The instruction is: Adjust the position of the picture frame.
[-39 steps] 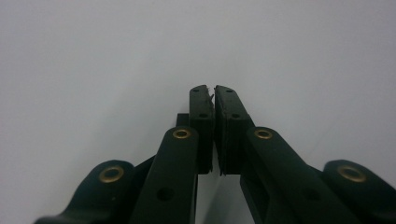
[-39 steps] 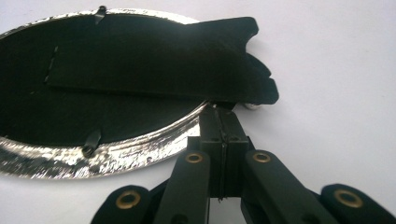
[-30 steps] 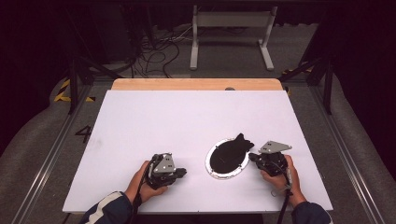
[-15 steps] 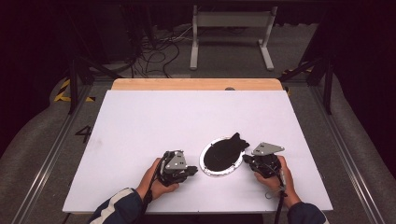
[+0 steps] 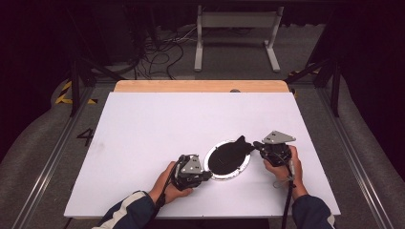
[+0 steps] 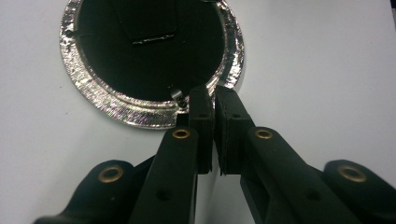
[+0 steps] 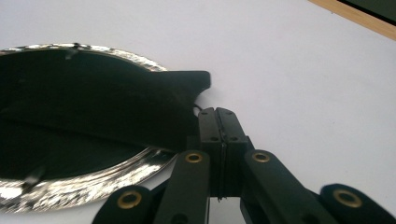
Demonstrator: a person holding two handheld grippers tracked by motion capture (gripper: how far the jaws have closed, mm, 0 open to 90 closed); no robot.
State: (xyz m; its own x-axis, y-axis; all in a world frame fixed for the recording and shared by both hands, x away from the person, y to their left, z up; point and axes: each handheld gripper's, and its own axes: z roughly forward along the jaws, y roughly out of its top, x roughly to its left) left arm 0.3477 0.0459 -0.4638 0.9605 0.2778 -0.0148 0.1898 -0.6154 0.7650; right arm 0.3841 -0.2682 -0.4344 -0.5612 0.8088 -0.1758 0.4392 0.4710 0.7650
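Note:
A round dish with a crinkled silver rim (image 5: 224, 178) (image 6: 116, 109) (image 7: 93, 184) lies near the white table's front edge. A black cloth (image 5: 240, 142) (image 7: 140, 102) covers it, and one pointed end sticks out past the rim at the upper right. My left gripper (image 5: 206, 174) (image 6: 214, 91) is shut, with its tips at the rim's lower left edge. My right gripper (image 5: 256, 144) (image 7: 217, 111) is shut at the cloth's pointed end. A thin black cord runs from the cloth into its tips, and the cloth's corner is raised off the table.
The white table top (image 5: 157, 124) is bare apart from the dish, with a wooden strip (image 5: 200, 86) along its far edge. Metal rails run along both sides, and a grey stand (image 5: 236, 28) and cables sit on the floor beyond.
My left hand has slid right until its tips reached the dish's rim. My right gripper has moved up and left to the cloth's pointed end. The dish has shifted slightly left.

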